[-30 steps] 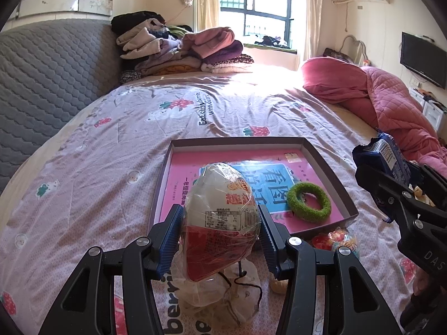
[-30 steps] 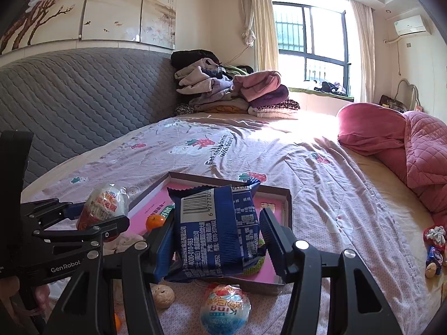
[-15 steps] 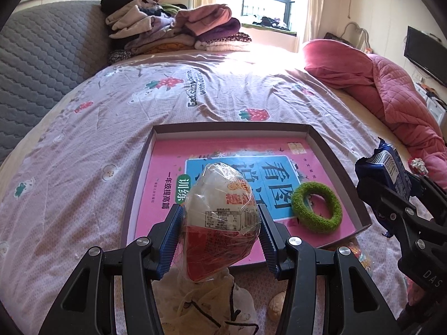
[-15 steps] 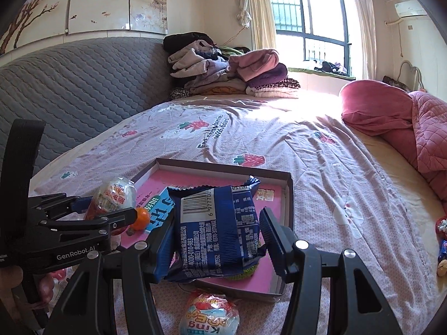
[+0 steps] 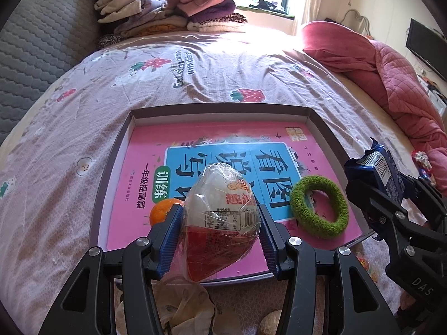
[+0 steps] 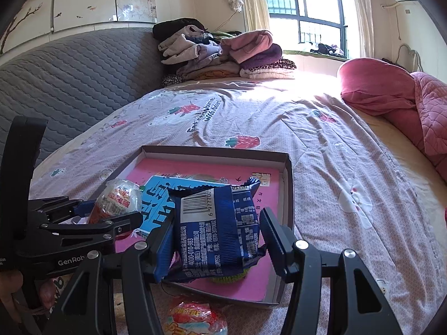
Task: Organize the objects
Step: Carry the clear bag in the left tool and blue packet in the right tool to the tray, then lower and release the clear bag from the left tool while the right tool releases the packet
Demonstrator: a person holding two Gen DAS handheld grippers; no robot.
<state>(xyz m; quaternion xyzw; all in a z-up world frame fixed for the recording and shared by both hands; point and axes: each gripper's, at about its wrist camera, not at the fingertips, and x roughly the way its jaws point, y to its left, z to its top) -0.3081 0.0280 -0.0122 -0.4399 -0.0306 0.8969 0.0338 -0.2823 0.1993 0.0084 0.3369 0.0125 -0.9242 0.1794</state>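
Sunlit bedroom, strawberry-print bedspread (image 5: 212, 67) beyond both jaws, folded clothes pile (image 5: 167, 8) far ahead, shallow box tray (image 5: 111, 167) under the jaws, left gripper (image 5: 220, 223) clenched on plastic-wrapped egg-shaped snack (image 5: 220, 217), right gripper (image 6: 216, 234) clenched on blue snack packet (image 6: 215, 229), green fuzzy ring (image 5: 318, 206) in tray between grippers.

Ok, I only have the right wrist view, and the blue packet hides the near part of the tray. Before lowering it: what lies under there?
Observer: The left wrist view shows a green fuzzy ring lying flat on the pink book in the tray, near its right front corner.
Operator: Anything else in the tray?
Observer: An orange sits near the left front, right beside a finger of the left hand-held gripper, which grips the egg-shaped snack.
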